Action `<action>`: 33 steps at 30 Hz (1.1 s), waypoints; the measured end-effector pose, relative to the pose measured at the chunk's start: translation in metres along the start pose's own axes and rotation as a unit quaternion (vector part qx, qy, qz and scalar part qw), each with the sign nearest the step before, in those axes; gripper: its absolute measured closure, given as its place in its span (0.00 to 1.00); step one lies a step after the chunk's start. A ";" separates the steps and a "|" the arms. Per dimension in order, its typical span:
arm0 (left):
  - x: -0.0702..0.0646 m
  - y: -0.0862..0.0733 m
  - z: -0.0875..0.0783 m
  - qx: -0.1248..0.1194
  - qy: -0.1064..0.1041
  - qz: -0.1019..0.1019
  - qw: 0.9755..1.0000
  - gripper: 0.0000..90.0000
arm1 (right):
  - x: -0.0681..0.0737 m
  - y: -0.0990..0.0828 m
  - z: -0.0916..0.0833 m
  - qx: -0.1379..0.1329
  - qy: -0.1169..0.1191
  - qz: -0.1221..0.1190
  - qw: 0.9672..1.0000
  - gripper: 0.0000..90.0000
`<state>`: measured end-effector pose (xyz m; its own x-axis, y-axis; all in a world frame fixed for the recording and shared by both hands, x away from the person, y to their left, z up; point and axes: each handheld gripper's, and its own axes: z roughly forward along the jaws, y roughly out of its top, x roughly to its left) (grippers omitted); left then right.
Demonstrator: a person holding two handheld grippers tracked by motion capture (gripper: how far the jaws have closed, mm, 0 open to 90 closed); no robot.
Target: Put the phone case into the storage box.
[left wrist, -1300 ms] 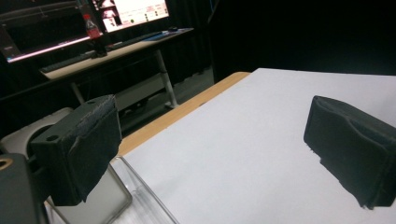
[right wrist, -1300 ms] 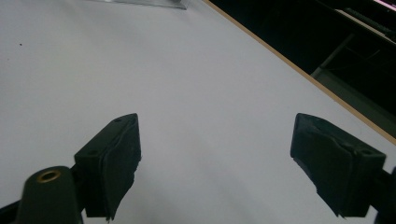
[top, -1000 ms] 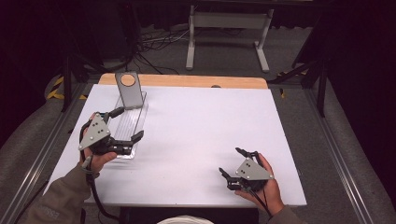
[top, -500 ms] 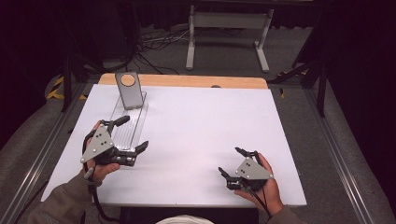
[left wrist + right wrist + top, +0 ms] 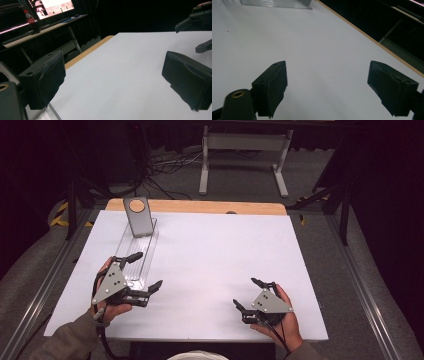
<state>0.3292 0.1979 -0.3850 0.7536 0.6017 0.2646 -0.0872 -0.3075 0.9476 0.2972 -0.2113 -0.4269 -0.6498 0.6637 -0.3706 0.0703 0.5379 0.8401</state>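
The clear plastic tray (image 5: 136,257) lies flat on the white bench (image 5: 220,255), a long ribbed strip running from the far left part of the surface toward the person. A grey stand with a round tan disc (image 5: 136,215) rises upright at the tray's far end, touching it.

The left gripper (image 5: 142,270) is held at the tray's near end. Its jaws stand wide apart and hold nothing: one jaw lies over the tray's near portion, the other reaches past the tray's near edge onto bare bench. Whether either jaw touches the tray cannot be told. In the left gripper view the two black pads sit far apart with only white surface between them, and a sliver of the tray's ribbed edge shows at the bottom.

The right gripper (image 5: 248,294) is well apart from the tray, toward the near right part of the bench, in the person's right hand (image 5: 282,320). Its jaws are likewise spread and hold nothing. In the right gripper view the tray (image 5: 277,3) appears far off at the top edge.
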 end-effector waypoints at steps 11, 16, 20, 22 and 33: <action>-0.008 -0.019 0.002 0.027 -0.004 -0.001 1.000 0.06 | 0.006 0.004 0.003 -0.004 0.002 0.001 1.000 0.19; -0.009 -0.030 0.002 0.048 -0.002 -0.001 0.999 0.06 | 0.006 0.006 0.003 -0.007 0.001 0.002 1.000 0.19; -0.010 -0.040 0.001 0.059 -0.001 -0.016 0.998 0.06 | 0.006 0.006 0.003 -0.007 0.000 0.001 1.000 0.19; -0.009 -0.046 -0.001 0.068 -0.003 -0.025 0.997 0.06 | 0.006 0.006 0.003 -0.008 0.000 0.000 1.000 0.19; -0.008 -0.049 -0.004 0.069 0.000 -0.045 0.997 0.06 | 0.007 0.006 0.002 -0.013 0.007 -0.004 1.000 0.19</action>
<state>0.3248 0.2109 -0.4326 0.7540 0.6315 0.1806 0.0700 -0.3507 0.9339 0.2952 -0.2025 -0.4254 -0.6605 0.6525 -0.3714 0.0459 0.5289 0.8475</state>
